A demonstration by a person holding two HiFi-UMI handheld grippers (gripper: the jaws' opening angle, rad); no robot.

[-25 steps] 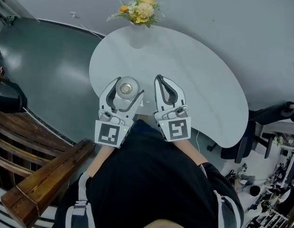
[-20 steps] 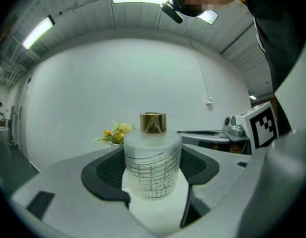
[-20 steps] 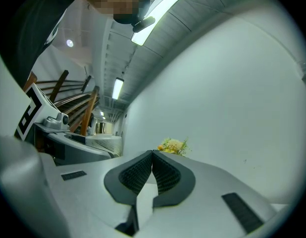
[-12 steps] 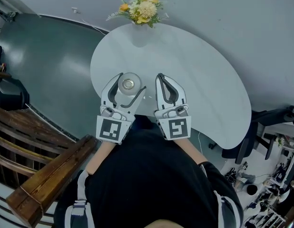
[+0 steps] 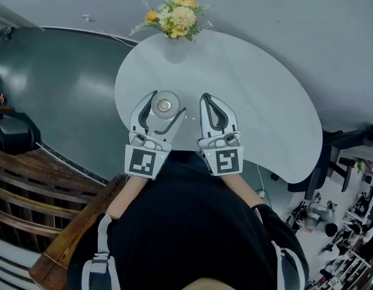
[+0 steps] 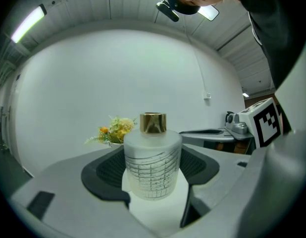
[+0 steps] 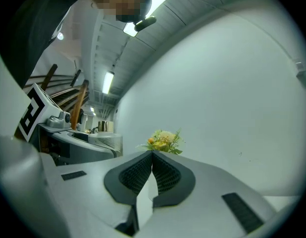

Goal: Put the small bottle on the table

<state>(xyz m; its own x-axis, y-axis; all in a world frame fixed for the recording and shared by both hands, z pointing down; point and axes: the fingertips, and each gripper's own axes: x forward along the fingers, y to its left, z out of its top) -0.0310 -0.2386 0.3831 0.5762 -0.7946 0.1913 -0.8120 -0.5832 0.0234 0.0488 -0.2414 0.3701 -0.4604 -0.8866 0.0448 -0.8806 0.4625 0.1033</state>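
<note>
A small frosted bottle (image 5: 164,106) with a gold cap stands upright between the jaws of my left gripper (image 5: 166,103), which is shut on it, over the near edge of the white rounded table (image 5: 253,95). In the left gripper view the bottle (image 6: 152,158) fills the gap between the dark pads (image 6: 107,171) of the left gripper (image 6: 152,155). I cannot tell whether its base touches the table. My right gripper (image 5: 206,96) hovers just right of it, shut and empty. In its own view the right gripper (image 7: 152,155) has its pads pressed together.
A vase of yellow and orange flowers (image 5: 173,18) stands at the table's far edge, also visible as flowers (image 6: 113,130) and flowers (image 7: 164,142). Wooden slats (image 5: 29,186) lie at lower left. A black office chair (image 5: 340,156) and floor clutter sit at right.
Both grippers have edged slightly farther over the table, the bottle still held in the left one. The right gripper stays shut.
</note>
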